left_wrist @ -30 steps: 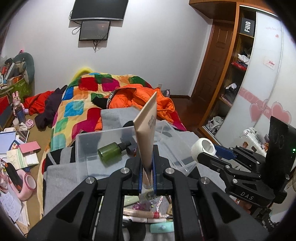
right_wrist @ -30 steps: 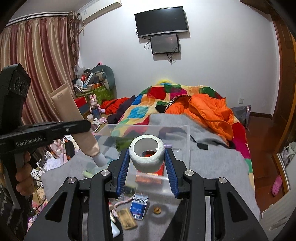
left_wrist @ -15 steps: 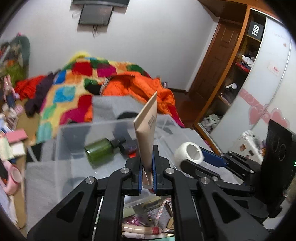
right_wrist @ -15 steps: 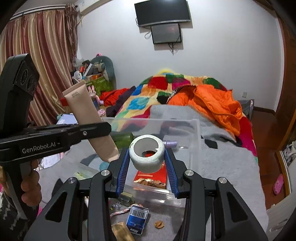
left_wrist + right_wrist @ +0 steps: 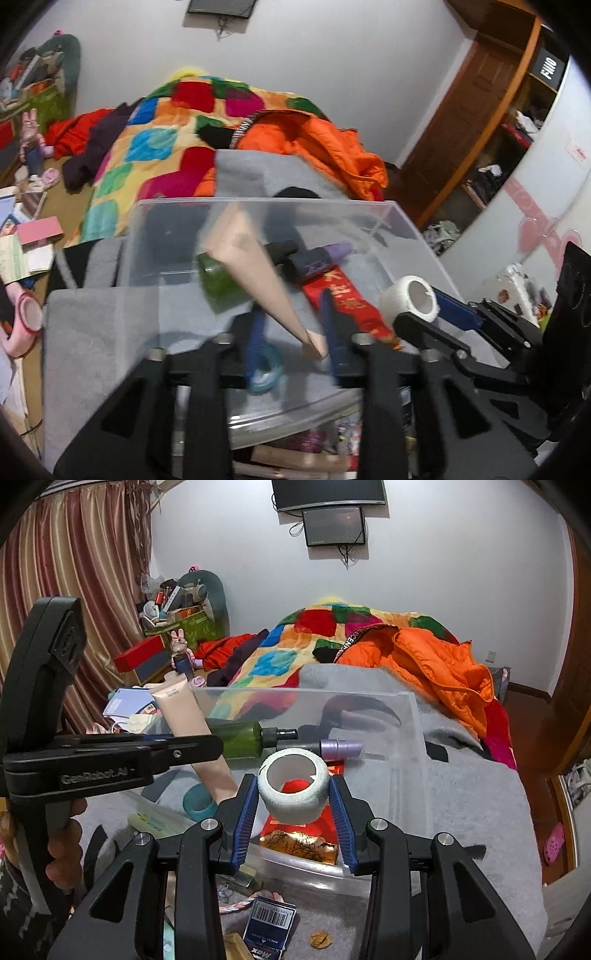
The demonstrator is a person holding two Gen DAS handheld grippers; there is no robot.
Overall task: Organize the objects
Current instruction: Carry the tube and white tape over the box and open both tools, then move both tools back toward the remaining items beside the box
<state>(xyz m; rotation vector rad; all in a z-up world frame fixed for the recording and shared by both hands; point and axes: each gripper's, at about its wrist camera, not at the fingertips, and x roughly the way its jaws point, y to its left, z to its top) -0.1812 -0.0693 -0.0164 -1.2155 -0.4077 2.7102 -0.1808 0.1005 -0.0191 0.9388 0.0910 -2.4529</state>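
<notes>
The tube [image 5: 255,273] tilts loose over the clear bin [image 5: 373,212], between the left gripper [image 5: 291,332]'s spread fingers. The right gripper [image 5: 293,801] squeezes a white tape roll [image 5: 293,790] just above the bin, near the green bottle [image 5: 240,738].

Clear bins [image 5: 406,738]: one
Tape rolls: two, white [image 5: 292,789] and teal [image 5: 197,802]
Beige tubes [image 5: 192,723]: one
Green bottles [image 5: 240,738]: one
Grippers: two, left [image 5: 291,332] and right [image 5: 293,823]
</notes>
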